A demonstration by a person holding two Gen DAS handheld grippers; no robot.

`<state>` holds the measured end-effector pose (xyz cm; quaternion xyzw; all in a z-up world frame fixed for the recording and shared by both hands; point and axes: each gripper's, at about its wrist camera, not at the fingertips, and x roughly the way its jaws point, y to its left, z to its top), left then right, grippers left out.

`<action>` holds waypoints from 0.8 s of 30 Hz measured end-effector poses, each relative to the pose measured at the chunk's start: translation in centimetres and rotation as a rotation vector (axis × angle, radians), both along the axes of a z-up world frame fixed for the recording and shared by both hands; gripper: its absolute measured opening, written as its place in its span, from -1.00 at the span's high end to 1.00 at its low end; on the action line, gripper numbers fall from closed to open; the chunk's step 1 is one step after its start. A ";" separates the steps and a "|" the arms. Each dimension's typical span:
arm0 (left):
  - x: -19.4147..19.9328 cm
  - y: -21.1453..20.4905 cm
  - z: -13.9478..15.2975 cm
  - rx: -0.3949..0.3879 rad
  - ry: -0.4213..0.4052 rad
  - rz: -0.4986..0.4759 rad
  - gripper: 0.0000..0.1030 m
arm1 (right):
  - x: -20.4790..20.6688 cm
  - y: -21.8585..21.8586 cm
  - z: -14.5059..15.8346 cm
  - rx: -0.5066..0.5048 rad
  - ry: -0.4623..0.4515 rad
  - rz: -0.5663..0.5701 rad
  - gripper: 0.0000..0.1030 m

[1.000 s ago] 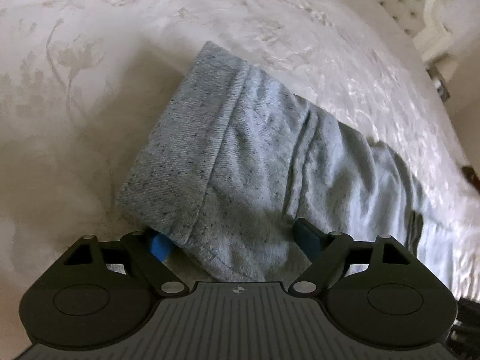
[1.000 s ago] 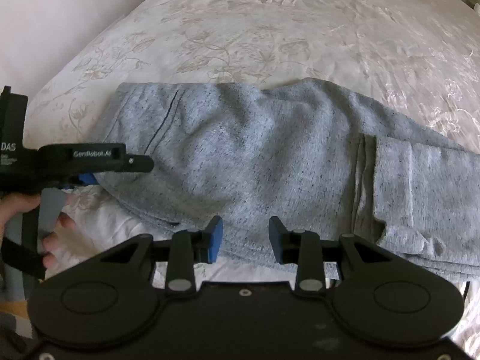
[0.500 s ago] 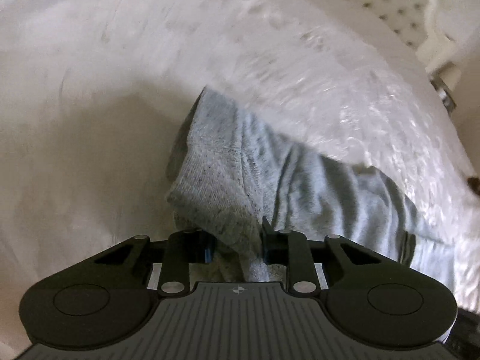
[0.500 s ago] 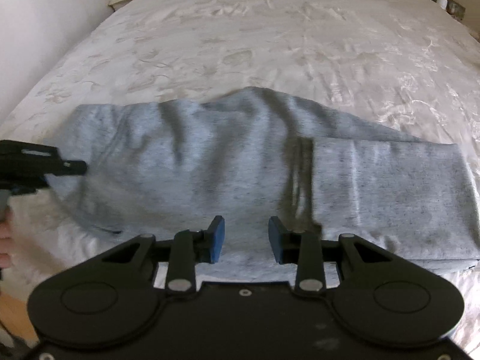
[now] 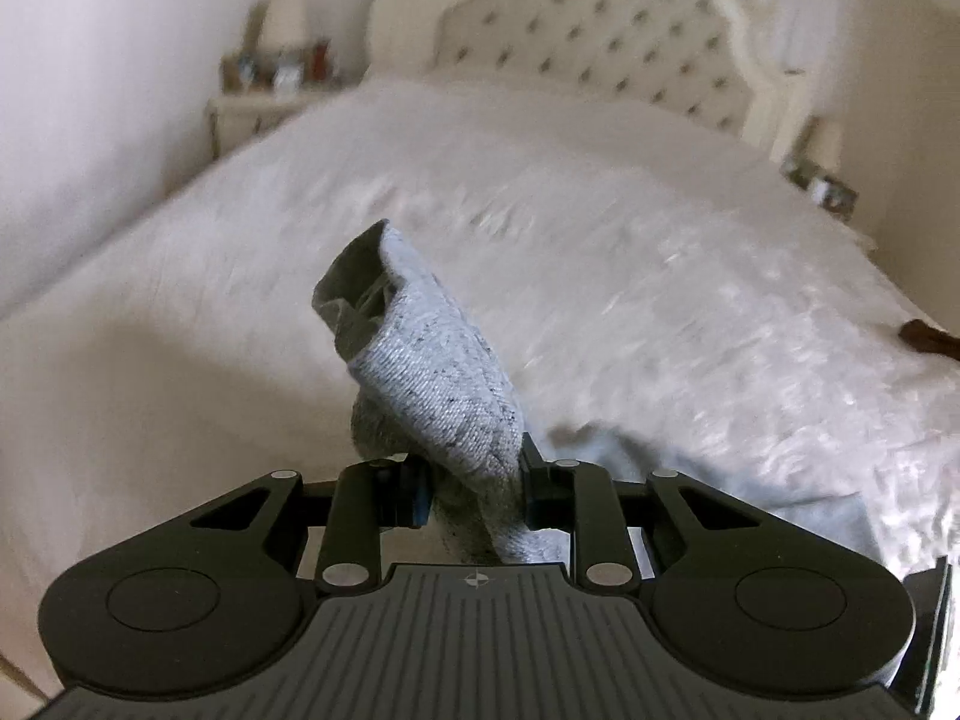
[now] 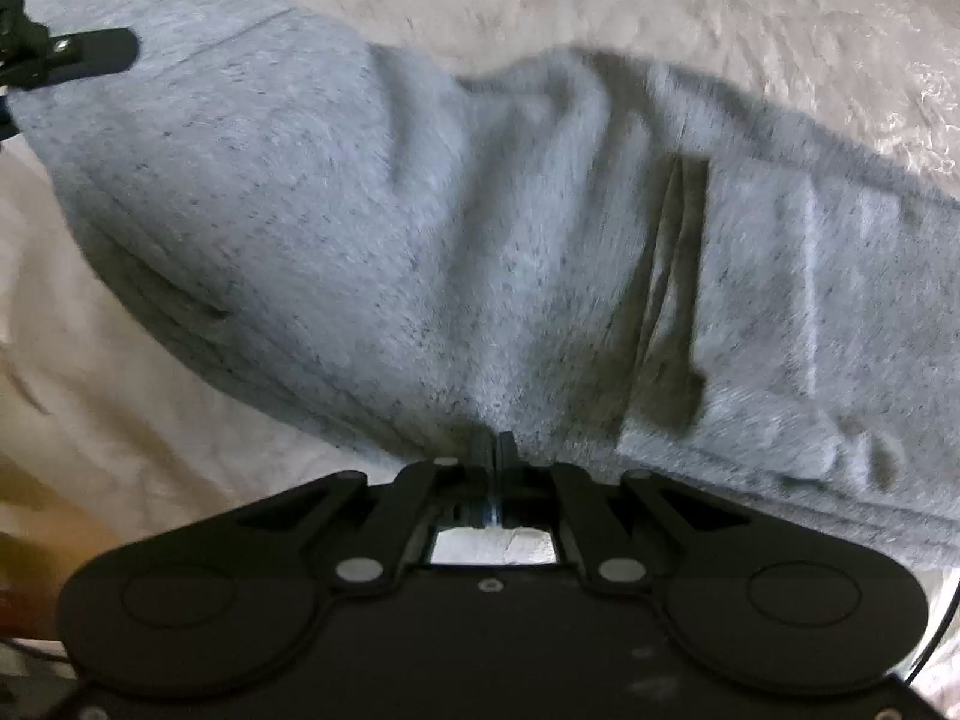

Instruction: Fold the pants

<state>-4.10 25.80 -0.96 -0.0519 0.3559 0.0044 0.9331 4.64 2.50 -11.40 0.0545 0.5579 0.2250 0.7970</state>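
Grey knit pants [image 6: 360, 210] lie across the white bed, with one end folded over at the right [image 6: 810, 276]. My left gripper [image 5: 474, 480] is shut on the pants' other end [image 5: 432, 372], which stands bunched above the jaws, lifted off the bed. One of its fingers [image 6: 90, 51] shows at the top left of the right wrist view, at that raised end. My right gripper [image 6: 495, 447] is shut at the pants' near edge around mid-length, and the cloth creases toward its tips. Both views are blurred.
The bed cover [image 5: 600, 240] is white with a faint floral pattern. A tufted headboard [image 5: 600, 30] stands at the far end, with a nightstand [image 5: 258, 102] holding small items to its left. A dark brown object [image 5: 924, 339] lies at the bed's right edge.
My left gripper closed on the pants' end and carried it up off the bed. My right gripper came down to the near edge and its jaws shut there.
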 end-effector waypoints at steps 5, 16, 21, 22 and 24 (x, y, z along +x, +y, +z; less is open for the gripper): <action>-0.4 -7.6 2.7 0.060 -0.085 -0.112 0.52 | 0.0 -7.2 3.1 0.105 -0.059 -0.092 0.84; 3.7 -26.5 -8.4 0.037 0.143 -0.445 0.45 | -0.6 -24.6 1.2 -0.037 -0.017 -0.357 0.80; 4.5 -30.8 -12.8 0.143 0.259 -0.510 0.43 | -1.3 -29.9 0.8 -0.090 0.005 -0.447 0.69; 4.1 -31.0 -12.9 0.149 0.255 -0.511 0.42 | -1.4 -30.5 0.9 -0.093 0.001 -0.457 0.66; 4.1 -31.5 -12.8 0.158 0.251 -0.508 0.40 | -1.5 -31.6 1.4 -0.093 -0.014 -0.476 0.54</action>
